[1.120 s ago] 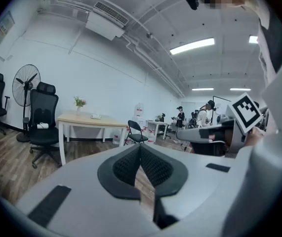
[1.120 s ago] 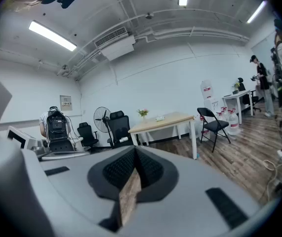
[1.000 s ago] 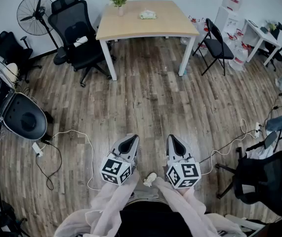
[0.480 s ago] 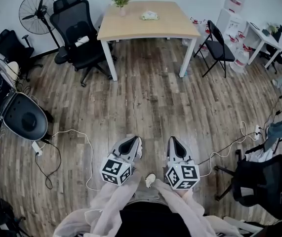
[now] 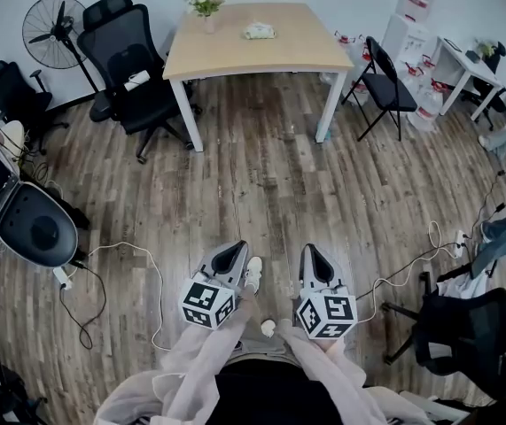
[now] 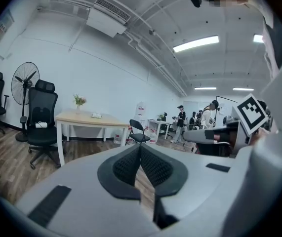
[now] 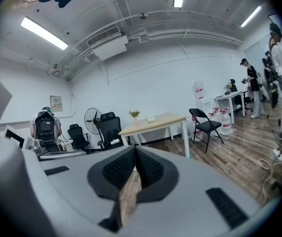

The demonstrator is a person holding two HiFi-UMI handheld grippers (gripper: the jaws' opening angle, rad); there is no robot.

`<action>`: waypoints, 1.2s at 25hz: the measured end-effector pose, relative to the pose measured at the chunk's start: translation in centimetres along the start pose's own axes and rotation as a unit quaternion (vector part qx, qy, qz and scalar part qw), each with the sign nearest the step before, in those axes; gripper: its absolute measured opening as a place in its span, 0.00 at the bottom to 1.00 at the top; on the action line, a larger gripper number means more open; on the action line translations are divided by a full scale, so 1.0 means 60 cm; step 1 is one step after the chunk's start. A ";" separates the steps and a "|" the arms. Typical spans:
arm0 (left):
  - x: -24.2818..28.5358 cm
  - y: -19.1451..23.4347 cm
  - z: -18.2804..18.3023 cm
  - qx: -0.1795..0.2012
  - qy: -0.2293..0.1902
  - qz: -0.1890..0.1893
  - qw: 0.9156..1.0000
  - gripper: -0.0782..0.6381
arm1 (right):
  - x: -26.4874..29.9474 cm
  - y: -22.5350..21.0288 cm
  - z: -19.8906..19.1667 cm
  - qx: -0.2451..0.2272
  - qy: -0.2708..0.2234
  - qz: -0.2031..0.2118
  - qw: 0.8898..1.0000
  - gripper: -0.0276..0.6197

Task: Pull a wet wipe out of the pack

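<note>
Wooden floor [image 5: 270, 184] fills most of the head view, in an office room with white walls. Nearest, at the bottom edge, the person's pale sleeves [image 5: 201, 361] lead to the two grippers, held side by side and a little apart, both pointing toward the far end of the room. The left gripper [image 5: 234, 249] has its fingers closed together: in the left gripper view the ribbed black pads [image 6: 125, 166] meet at the tips with nothing between them, and only floor shows through the slit lower down. The right gripper [image 5: 309, 249] is the same, its pads [image 7: 119, 168] pressed tip to tip and empty. A light shoe [image 5: 253, 273] rests on the boards between the two, just beside the left one. A white cable [image 5: 128, 244] loops over the floor on the left. Farther off stands a light wooden table [image 5: 306, 50] on white legs. The pack of wet wipes [image 5: 260, 31] lies on its top toward the far edge, well apart from both grippers, with a vase of flowers [image 5: 206, 3] near the far left corner. A black office chair [image 5: 133, 60] and a standing fan [image 5: 50, 27] are left of the table, a black folding chair [image 5: 385, 82] right of it
</note>
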State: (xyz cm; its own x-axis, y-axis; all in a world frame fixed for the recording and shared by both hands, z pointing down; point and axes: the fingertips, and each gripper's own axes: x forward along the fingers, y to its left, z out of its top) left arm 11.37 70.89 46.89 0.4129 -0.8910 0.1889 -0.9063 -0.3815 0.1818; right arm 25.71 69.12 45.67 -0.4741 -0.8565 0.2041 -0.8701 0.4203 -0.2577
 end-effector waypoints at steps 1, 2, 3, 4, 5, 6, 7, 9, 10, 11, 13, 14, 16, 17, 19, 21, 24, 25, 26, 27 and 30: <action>0.010 0.006 0.003 -0.001 0.001 0.001 1.000 0.12 | 0.011 -0.003 0.002 0.000 0.003 0.001 1.000 0.06; 0.021 0.010 0.006 -0.003 0.001 0.001 1.000 0.12 | 0.023 -0.006 0.004 0.000 0.007 0.003 1.000 0.06; 0.032 0.015 0.009 -0.003 0.000 0.001 1.000 0.12 | 0.034 -0.008 0.005 -0.001 0.010 0.005 1.000 0.06; 0.043 0.020 0.013 -0.003 0.000 0.001 1.000 0.12 | 0.045 -0.011 0.007 -0.002 0.012 0.007 1.000 0.06; 0.054 0.025 0.019 -0.002 -0.001 0.002 1.000 0.12 | 0.057 -0.014 0.009 -0.004 0.014 0.009 1.000 0.06; 0.066 0.033 0.024 -0.002 -0.002 0.003 1.000 0.12 | 0.070 -0.017 0.012 -0.005 0.016 0.010 1.000 0.06; 0.077 0.042 0.030 -0.003 -0.002 0.005 1.000 0.12 | 0.084 -0.020 0.015 -0.005 0.018 0.010 1.000 0.06; 0.097 0.062 0.039 -0.005 -0.003 0.012 1.000 0.12 | 0.111 -0.025 0.020 -0.004 0.022 0.011 1.000 0.06; 0.107 0.072 0.043 -0.007 -0.003 0.015 1.000 0.12 | 0.125 -0.028 0.023 -0.005 0.024 0.012 1.000 0.06; 0.118 0.082 0.046 -0.010 -0.004 0.019 1.000 0.12 | 0.140 -0.032 0.027 -0.007 0.026 0.013 1.000 0.06; 0.141 0.100 0.054 -0.015 -0.005 0.024 1.000 0.12 | 0.169 -0.039 0.035 -0.011 0.031 0.015 0.999 0.06; 0.152 0.108 0.059 -0.015 -0.005 0.025 1.000 0.12 | 0.184 -0.042 0.041 -0.012 0.032 0.016 0.999 0.06; 0.176 0.124 0.072 -0.012 -0.007 0.027 1.000 0.12 | 0.215 -0.048 0.053 -0.014 0.033 0.019 0.999 0.06; 0.188 0.133 0.079 -0.010 -0.008 0.028 1.000 0.12 | 0.231 -0.050 0.057 -0.014 0.033 0.020 0.999 0.06; 0.211 0.152 0.089 -0.007 -0.008 0.028 1.000 0.12 | 0.262 -0.055 0.064 -0.012 0.035 0.021 0.999 0.06; 0.233 0.172 0.099 -0.007 -0.005 0.029 1.000 0.12 | 0.292 -0.059 0.072 -0.008 0.037 0.021 0.999 0.06; 0.266 0.202 0.117 -0.008 -0.002 0.028 1.000 0.12 | 0.334 -0.062 0.090 -0.006 0.037 0.021 0.999 0.06; 0.276 0.212 0.123 -0.009 -0.002 0.027 1.000 0.12 | 0.347 -0.063 0.096 -0.006 0.036 0.020 0.999 0.06; 0.288 0.221 0.129 -0.008 -0.003 0.025 1.000 0.12 | 0.360 -0.064 0.101 -0.006 0.036 0.019 0.999 0.06; 0.298 0.230 0.133 -0.009 -0.003 0.023 1.000 0.12 | 0.373 -0.066 0.104 -0.006 0.036 0.016 0.999 0.06; 0.323 0.257 0.136 -0.011 -0.001 0.017 1.000 0.12 | 0.408 -0.070 0.103 -0.005 0.040 0.007 0.999 0.06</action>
State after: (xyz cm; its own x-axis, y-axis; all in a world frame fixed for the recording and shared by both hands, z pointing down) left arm 4.68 45.71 45.47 0.3809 -0.9041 0.1935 -0.9179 -0.3446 0.1969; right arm 18.61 44.52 45.91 -0.4958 -0.8234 0.2760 -0.8640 0.4357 -0.2523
